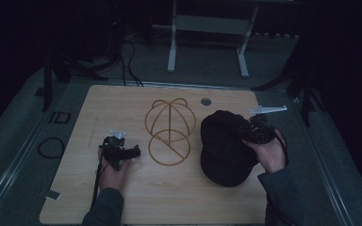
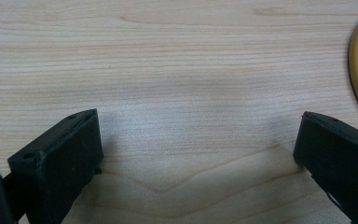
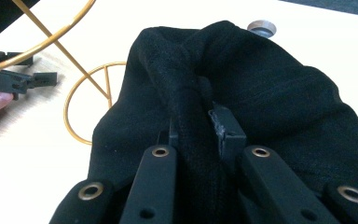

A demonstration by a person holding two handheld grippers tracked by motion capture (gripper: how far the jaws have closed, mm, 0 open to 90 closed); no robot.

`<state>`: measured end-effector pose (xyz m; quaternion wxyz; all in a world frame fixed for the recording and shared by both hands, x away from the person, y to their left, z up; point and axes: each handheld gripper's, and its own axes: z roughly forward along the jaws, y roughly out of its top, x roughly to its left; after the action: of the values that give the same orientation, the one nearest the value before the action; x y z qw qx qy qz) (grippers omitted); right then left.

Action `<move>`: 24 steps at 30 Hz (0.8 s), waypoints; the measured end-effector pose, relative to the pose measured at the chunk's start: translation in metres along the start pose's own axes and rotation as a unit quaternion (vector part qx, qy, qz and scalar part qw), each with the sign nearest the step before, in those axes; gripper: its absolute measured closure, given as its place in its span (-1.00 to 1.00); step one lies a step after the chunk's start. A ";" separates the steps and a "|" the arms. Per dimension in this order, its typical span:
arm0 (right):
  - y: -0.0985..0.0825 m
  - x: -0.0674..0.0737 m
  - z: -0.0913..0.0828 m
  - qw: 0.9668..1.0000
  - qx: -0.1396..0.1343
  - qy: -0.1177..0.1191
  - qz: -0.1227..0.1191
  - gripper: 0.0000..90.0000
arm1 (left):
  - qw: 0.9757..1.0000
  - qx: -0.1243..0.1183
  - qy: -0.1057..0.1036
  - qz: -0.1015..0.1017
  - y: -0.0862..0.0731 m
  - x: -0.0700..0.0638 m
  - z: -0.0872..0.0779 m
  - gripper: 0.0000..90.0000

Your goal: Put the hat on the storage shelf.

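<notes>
R hand-held gripper pinching black cap.

1. The high view is dim and underexposed; the room around the table sinks into near black.
2. The left gripper view is bright and evenly lit, with soft grey shadows spreading from the jaws over the wood.
3. The right gripper view is bright; the black hat shows little detail, and the near jaws look slightly soft.

Wooden table bears black hat, hat stand (gold wire)
</notes>
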<state>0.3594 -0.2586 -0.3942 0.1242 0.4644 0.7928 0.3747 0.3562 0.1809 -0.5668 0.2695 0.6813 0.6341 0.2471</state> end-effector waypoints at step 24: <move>0.026 -0.016 -0.017 1.000 -0.020 0.009 0.007 0.80 | 1.000 0.002 0.000 0.001 0.000 0.000 0.000 -0.98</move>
<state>0.3754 -0.2730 -0.3664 0.1236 0.4641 0.7831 0.3950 0.3563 0.1809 -0.5665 0.2683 0.6822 0.6340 0.2462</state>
